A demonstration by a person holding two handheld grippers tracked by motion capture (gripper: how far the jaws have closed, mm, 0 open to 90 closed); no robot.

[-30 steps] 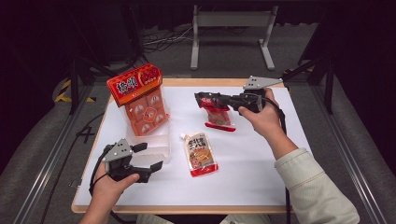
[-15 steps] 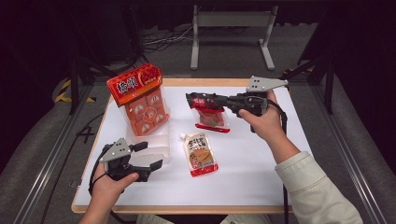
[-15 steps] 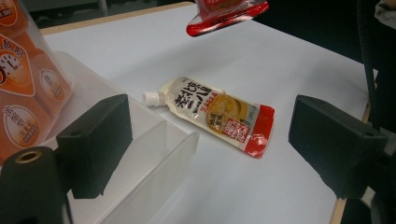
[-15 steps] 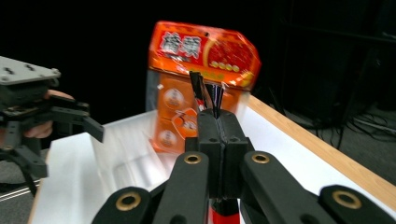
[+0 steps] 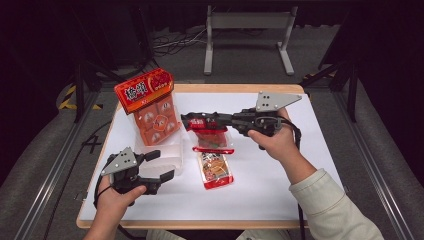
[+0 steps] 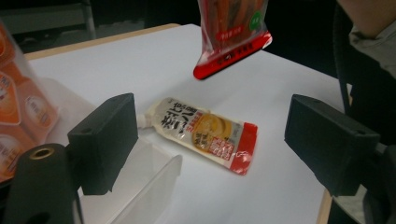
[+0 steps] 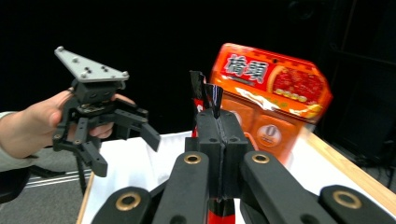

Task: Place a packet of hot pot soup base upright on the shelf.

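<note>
Carrying: right gripper [image 5: 192, 120] clenches the top edge of the red pouch [image 5: 212, 137], hanging at frame centre above the table [image 5: 300, 170].
Technique: keep the pinch firm and the pouch level, clearing the flat pouch [image 5: 216, 170] below.
Left gripper [image 5: 159, 165]: released, empty, lower left beside the clear tray [image 5: 167, 155].
Change: the pouch has moved leftward toward the orange pack [image 5: 150, 107].

The red pouch [image 5: 214, 139] is glossy plastic film, as is the yellow pouch [image 6: 204, 133] lying flat. The orange pack [image 5: 152, 114] shines like foil-printed plastic. The worktop [image 5: 310, 165] is matt white with a wooden edge. The right hand-held gripper [image 5: 192, 121] is matt black plastic with brass-coloured rivets.
</note>
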